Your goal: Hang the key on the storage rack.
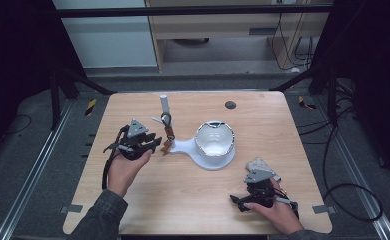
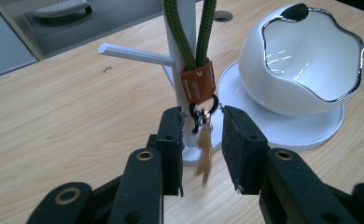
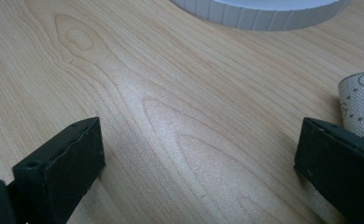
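Left gripper (image 2: 201, 140) closed as far as it goes around the keychain's (image 2: 199, 84) dangling tan charm (image 2: 204, 151), pads near it, contact unclear. Keychain hung on the white stand (image 1: 166, 107) beside the white bowl (image 1: 214, 140). Right gripper (image 3: 196, 154) wide open, empty, over bare table (image 3: 138, 93), patterned cloth (image 3: 362, 100) just beside one jaw.
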